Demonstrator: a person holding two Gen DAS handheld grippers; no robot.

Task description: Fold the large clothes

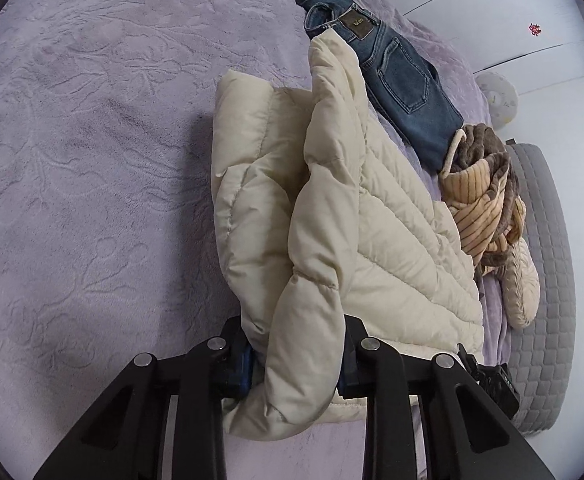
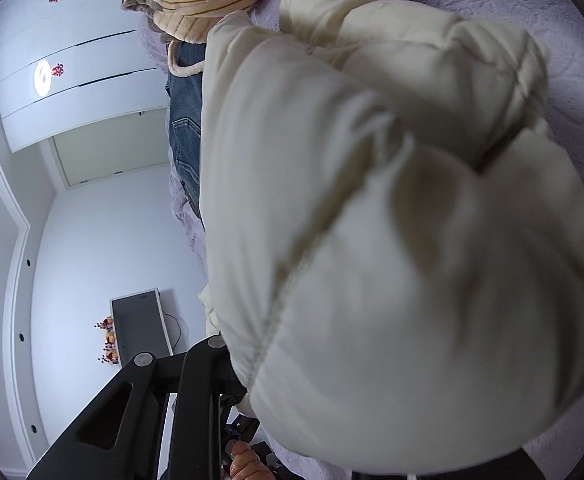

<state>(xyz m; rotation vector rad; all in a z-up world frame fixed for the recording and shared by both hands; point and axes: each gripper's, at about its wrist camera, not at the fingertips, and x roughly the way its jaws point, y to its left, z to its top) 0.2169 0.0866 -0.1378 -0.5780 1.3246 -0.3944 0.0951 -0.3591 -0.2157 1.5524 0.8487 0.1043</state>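
Note:
A cream puffer jacket lies partly folded on the lilac bed cover. My left gripper is shut on a bunched fold at its near edge, and the cloth bulges out between the two black fingers. In the right wrist view the jacket fills most of the picture, lifted close to the lens. My right gripper is shut on it. Only its left finger shows, pressed against the cloth; the other is hidden behind the jacket.
Folded blue jeans lie beyond the jacket, with a brown and tan striped garment beside them. The grey quilted mattress edge runs along the right. White wardrobe doors and a monitor stand off the bed. A hand shows below.

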